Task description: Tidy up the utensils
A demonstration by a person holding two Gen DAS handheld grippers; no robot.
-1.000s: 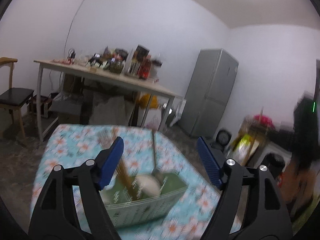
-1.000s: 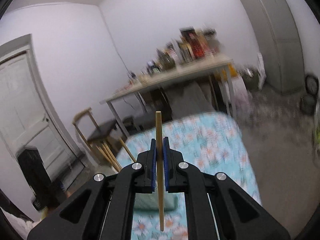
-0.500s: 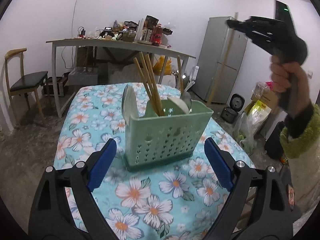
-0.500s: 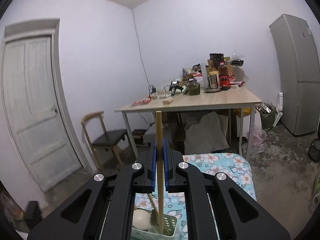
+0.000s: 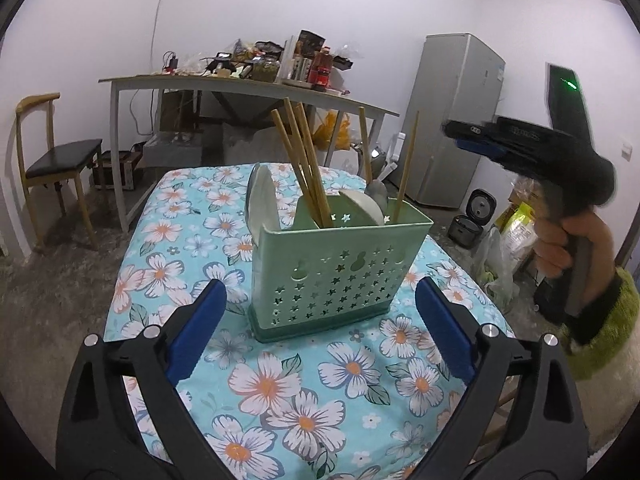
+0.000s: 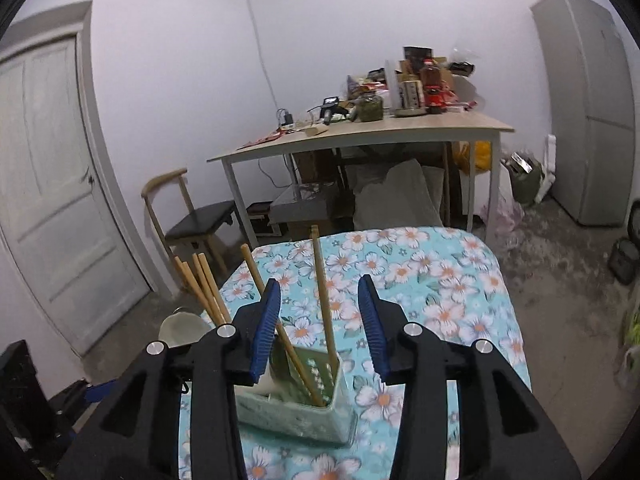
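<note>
A pale green perforated caddy stands on the flowered tablecloth and holds several wooden chopsticks, white spoons and a metal spoon. My left gripper is low on the table, its jaws opening wide on either side of the caddy's near face without touching it. My right gripper, in a person's hand, hovers over the caddy. Its jaws are opening. One chopstick stands free between them with its lower end in the caddy's right end.
Behind the cloth-covered table stand a cluttered wooden table, a wooden chair and a grey fridge. A white door is at the left. Bags and a small cooker sit on the floor at the right.
My right gripper came down over the caddy and opened, letting go of the chopstick, which now stands in the caddy. My left gripper sank toward the table and opened wider.
</note>
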